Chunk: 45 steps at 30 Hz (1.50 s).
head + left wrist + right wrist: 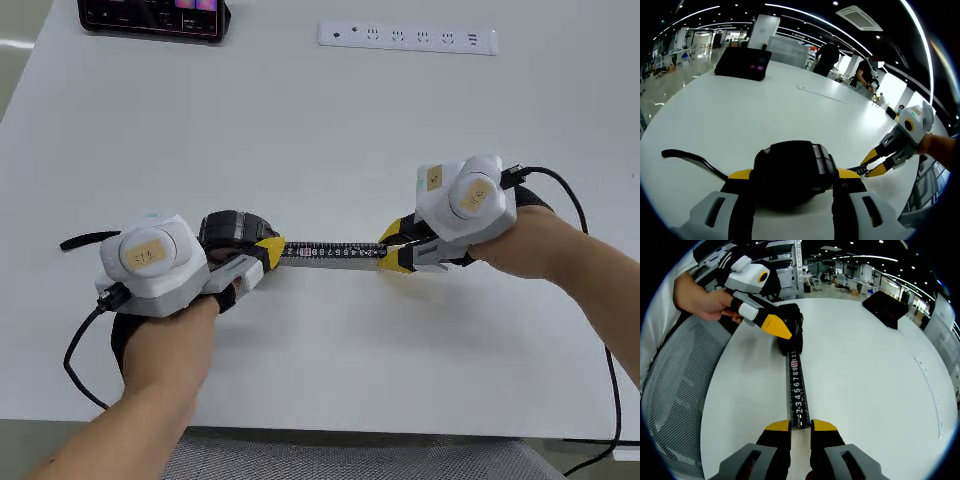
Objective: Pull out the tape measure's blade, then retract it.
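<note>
A black tape measure case (233, 233) sits on the white table, clamped between the yellow-tipped jaws of my left gripper (262, 256). In the left gripper view the case (792, 170) sits between the jaws, its wrist strap (687, 157) trailing left. The dark numbered blade (332, 250) runs out to the right, a short stretch long. My right gripper (397, 252) is shut on the blade's end. In the right gripper view the blade (797, 392) leads from my right gripper (800, 427) up to the case (790, 322).
A white power strip (407, 38) lies at the far edge, a black device (152, 15) with a lit screen at the far left. A grey mesh chair (675, 405) stands by the near edge. People stand beyond the table.
</note>
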### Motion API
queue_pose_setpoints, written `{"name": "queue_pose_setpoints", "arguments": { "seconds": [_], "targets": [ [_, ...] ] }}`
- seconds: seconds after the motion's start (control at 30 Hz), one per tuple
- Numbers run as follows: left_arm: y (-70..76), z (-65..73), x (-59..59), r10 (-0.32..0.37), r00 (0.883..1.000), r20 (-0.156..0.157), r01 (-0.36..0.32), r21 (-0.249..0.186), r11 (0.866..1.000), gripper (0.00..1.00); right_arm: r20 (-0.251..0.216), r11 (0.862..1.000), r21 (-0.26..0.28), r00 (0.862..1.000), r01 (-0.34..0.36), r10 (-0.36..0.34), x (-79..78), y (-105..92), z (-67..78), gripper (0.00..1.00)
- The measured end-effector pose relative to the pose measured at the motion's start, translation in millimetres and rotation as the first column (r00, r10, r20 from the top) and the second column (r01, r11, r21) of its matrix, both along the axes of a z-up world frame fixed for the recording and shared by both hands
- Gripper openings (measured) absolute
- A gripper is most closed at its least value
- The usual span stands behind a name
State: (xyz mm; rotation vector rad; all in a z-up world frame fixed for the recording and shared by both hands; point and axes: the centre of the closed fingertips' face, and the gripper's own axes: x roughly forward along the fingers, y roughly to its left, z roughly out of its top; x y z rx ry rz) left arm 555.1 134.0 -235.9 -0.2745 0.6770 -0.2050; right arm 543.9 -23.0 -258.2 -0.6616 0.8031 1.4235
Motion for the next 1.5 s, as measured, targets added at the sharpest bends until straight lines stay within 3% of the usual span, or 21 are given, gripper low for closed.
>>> {"name": "queue_pose_setpoints", "arguments": {
  "seconds": [1.5],
  "targets": [
    [0.2,-0.5,-0.5,-0.004,1.000,-0.009,0.003,-0.030,1.000,0.58,-0.034,0.993,0.115,0.999,0.019,-0.015,-0.5,67.6,-5.5,0.11]
  ]
}}
